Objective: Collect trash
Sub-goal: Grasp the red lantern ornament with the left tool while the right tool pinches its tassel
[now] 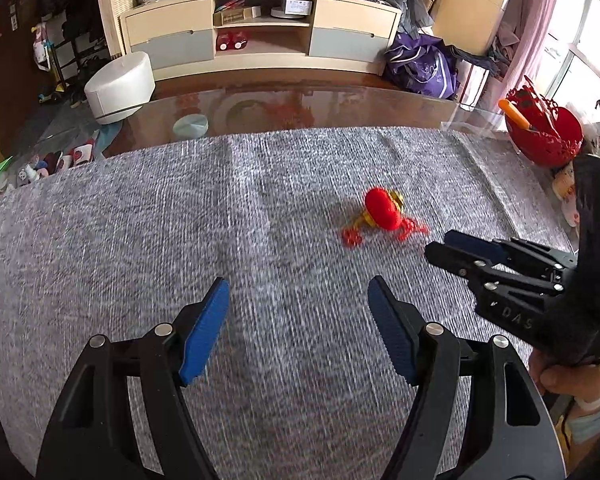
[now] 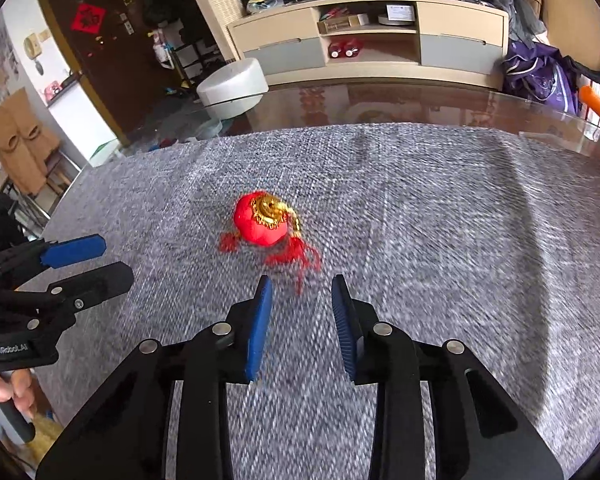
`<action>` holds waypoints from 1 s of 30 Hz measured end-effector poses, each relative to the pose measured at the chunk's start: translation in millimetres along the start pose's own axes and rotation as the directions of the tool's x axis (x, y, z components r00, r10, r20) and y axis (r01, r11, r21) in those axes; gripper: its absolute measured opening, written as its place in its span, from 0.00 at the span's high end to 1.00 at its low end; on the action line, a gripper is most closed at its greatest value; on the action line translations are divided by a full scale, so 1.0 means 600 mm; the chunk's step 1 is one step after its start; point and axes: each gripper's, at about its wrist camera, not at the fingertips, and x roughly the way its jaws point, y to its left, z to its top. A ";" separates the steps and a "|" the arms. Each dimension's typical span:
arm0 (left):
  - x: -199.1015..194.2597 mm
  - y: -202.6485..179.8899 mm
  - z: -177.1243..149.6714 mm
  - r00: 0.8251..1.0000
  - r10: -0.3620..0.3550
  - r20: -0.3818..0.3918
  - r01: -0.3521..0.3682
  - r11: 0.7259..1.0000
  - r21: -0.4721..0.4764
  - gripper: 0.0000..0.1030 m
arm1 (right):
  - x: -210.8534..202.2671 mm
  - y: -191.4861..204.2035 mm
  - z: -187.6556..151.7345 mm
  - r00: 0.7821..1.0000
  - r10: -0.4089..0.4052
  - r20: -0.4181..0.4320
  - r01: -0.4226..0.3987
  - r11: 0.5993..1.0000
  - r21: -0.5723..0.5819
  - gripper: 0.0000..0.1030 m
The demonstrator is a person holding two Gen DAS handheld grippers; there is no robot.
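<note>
Showing red on the small lantern ornament [image 2: 260, 222], with a gold filigree cap and red tassel threads. Showing mottled grey-and-white weave on the tablecloth [image 1: 140, 240]. Showing glossy reddish-brown on the bare table top [image 1: 300, 108]. Showing red on the openwork basket [image 1: 544, 136], an orange handle poking from it. Showing black on the left gripper [image 1: 298, 328] and the right gripper [image 2: 302, 320], both with blue ribbed pads. Showing white on the round stool [image 1: 120, 84], cream and grey on the cabinet [image 1: 260, 36].

Both wrist cameras look steeply down, close over the grey cloth [image 1: 180, 220], sharing the red ornament [image 2: 262, 220].
</note>
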 end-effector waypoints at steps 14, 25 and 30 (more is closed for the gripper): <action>0.043 -0.028 0.045 0.999 -0.041 -0.004 0.041 0.999 0.020 0.34 | 0.011 -0.010 0.005 1.000 0.002 -0.011 -0.002 1.000 -0.024 0.98; 0.094 -0.089 0.073 0.994 -0.106 -0.037 0.109 0.992 0.071 0.37 | 0.001 -0.042 0.002 1.000 0.001 -0.020 -0.001 1.000 0.023 0.98; 0.117 -0.095 0.075 0.991 -0.121 -0.063 0.125 0.990 0.067 0.52 | 0.000 -0.049 0.001 1.000 -0.004 -0.020 0.005 1.000 0.030 0.98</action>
